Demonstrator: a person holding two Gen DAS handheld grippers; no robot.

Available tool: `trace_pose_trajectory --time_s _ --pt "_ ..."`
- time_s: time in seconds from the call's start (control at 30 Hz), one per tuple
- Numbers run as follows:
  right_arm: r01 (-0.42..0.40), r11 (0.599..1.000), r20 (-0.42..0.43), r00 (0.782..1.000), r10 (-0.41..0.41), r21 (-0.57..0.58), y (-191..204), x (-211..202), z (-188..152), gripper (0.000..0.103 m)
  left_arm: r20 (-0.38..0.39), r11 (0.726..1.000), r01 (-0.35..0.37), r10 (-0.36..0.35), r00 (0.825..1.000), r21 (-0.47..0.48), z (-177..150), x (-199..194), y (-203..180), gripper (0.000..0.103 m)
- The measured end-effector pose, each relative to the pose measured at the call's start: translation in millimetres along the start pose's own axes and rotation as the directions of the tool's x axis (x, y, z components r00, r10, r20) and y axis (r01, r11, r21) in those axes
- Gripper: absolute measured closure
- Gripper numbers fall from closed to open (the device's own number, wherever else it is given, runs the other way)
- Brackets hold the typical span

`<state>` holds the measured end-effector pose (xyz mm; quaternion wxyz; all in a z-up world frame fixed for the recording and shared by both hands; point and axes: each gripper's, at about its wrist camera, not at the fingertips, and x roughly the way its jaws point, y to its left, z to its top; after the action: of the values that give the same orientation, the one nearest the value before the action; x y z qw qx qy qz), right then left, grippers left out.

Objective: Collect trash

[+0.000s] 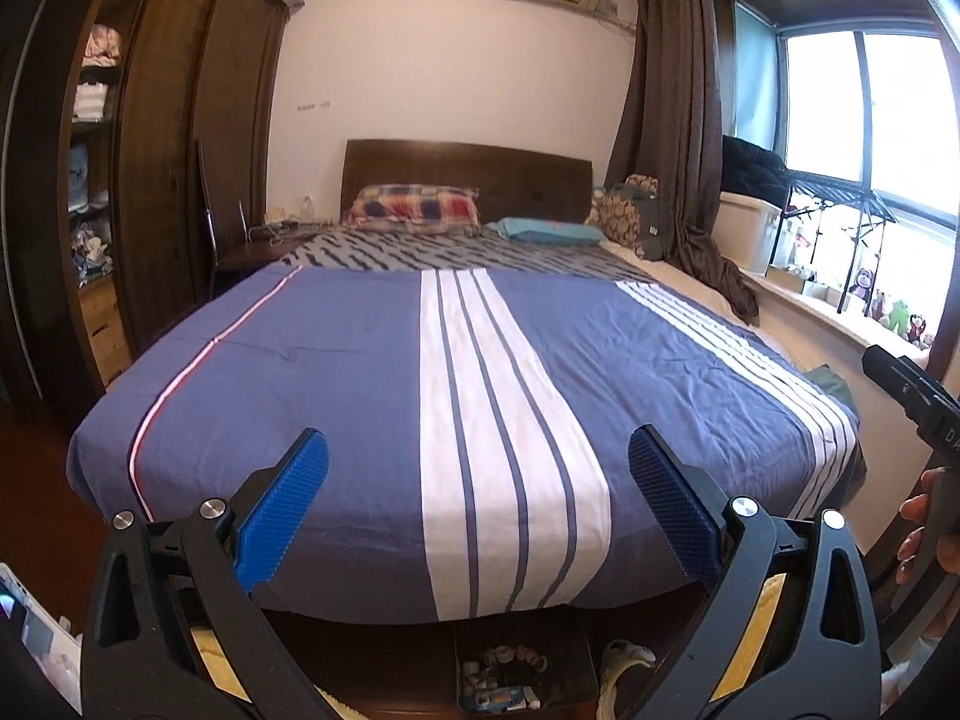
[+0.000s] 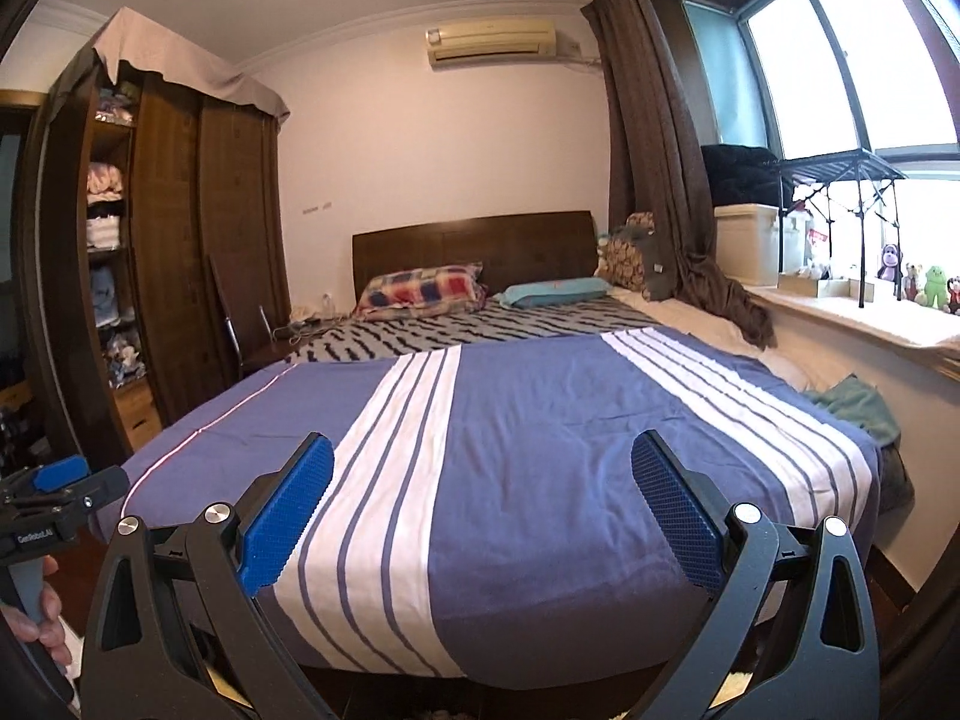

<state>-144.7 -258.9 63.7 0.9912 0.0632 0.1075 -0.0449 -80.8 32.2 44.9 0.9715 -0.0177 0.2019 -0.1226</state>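
Observation:
No piece of trash shows on the bed in either view. My left gripper (image 1: 477,450) stands open above the foot of the bed (image 1: 336,372), nothing between its blue pads. My right gripper (image 2: 483,456) is also open and empty, held over the same blue and white striped cover (image 2: 540,432). In the left wrist view the right gripper's black body (image 1: 912,396) enters at the right edge, with a hand (image 1: 924,534) on its handle. The right wrist view has the left gripper (image 2: 54,483) at its left edge, its jaws seen end-on.
A dark wardrobe (image 1: 156,150) with open shelves stands left of the bed. A window sill (image 2: 870,324) with plush toys and a black rack runs along the right. Pillows (image 1: 414,207) lie at the headboard. A box of small items (image 1: 510,672) sits under the bed's foot.

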Motion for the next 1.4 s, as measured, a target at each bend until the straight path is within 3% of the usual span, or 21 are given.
trace_pose_trajectory --time_s 0.27,1.4 --pt "-0.010 1.000 0.016 1.000 0.010 -0.002 0.6 -4.7 1.2 0.003 0.027 1.000 0.007 -0.008 1.000 0.011 3.9 -7.8 -3.0 0.008" --pt "-0.036 0.999 0.009 0.999 0.036 0.012 4.8 -6.0 -0.6 0.003 0.013 0.999 0.022 -0.022 1.000 0.023 1.9 -4.4 -3.1 0.008"
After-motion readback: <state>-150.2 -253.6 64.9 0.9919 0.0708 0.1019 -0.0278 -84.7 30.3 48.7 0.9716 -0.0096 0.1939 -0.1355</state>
